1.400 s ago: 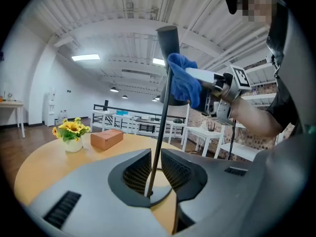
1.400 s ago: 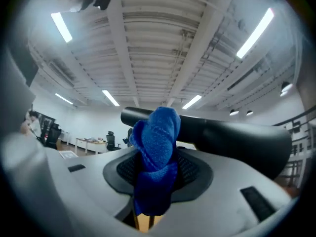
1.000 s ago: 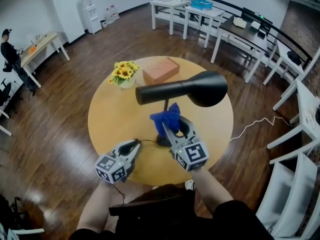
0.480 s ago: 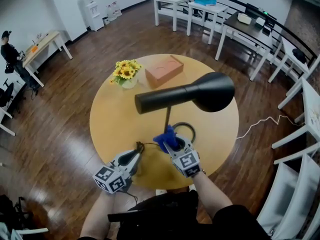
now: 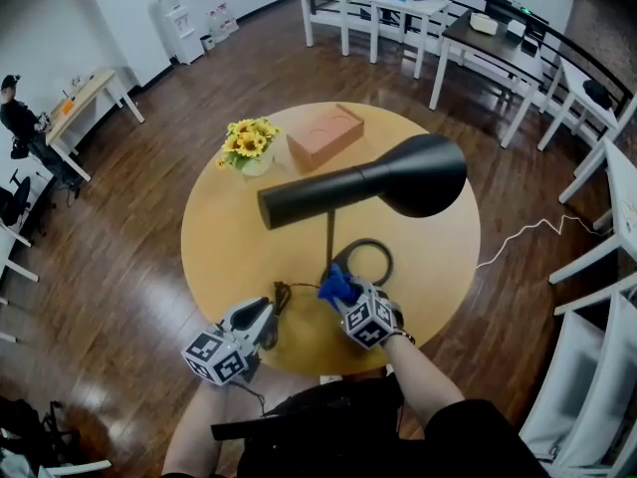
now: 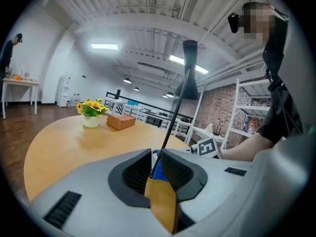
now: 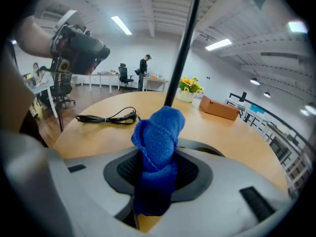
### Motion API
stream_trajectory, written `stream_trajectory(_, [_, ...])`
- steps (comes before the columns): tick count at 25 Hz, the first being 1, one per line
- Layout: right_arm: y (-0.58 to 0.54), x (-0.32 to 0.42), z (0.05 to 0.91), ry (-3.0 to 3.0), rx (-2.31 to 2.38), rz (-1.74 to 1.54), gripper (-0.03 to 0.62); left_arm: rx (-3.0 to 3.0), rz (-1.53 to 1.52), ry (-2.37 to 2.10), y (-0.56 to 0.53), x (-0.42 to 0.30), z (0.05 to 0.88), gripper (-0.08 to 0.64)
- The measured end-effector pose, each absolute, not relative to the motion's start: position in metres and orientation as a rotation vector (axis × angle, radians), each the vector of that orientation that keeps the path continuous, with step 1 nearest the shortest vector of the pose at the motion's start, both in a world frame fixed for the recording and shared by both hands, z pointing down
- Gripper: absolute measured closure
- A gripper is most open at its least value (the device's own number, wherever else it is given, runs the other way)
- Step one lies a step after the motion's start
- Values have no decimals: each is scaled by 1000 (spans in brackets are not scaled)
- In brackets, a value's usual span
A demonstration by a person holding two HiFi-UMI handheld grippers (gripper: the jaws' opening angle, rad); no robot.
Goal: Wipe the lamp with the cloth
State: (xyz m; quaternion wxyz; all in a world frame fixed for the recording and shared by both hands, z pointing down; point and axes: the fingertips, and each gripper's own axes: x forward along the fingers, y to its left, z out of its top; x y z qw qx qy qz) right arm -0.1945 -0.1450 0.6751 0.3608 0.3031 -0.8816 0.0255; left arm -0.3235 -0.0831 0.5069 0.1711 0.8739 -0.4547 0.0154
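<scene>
Head view, looking steeply down on a round, light wooden table [image 5: 229, 237]. A black metal desk lamp [image 5: 328, 192], with a long tube head widening to a cone, stands on a thin stem rising from a flat ring base [image 5: 368, 262] just toward 5 o'clock of the table's centre.

At the table's 6 o'clock edge, the right gripper [image 5: 348, 297] has its jaws clamped on a bunched blue knitted cloth [image 5: 336, 285]. The cloth sticks out past the jaw tips, just beside the foot of the stem; whether it touches cannot be told.

At 7 o'clock, the left gripper [image 5: 267, 312] has its jaws closed to a narrow slit with nothing held. A coiled black cord [image 5: 284, 292] lies on the table between the two grippers.

A small vase of yellow sunflowers [image 5: 247, 142] sits at 11 o'clock and a terracotta-coloured rectangular box [image 5: 323, 135] at 12 o'clock.
</scene>
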Motion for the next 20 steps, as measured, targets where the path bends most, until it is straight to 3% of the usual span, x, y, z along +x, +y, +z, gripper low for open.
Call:
stream_trajectory(6, [-168,-162,577,-2455,1072,319,451,2527,-15,-1212,-102,-306,497,508])
stream_trajectory(11, [-198,-166,446,-2446,1190,131,453,2550,-107,-1144,-118,-286,487,508])
stream_trajectory(18, [-199,-171,378,-2347,1255,-55,454,2640,-46,-1157,-144,-254,477,502])
stream_trajectory(20, [-196,-172,368,-2393,1265,-16,454,2725,45,-1126,-154,-230,468,347])
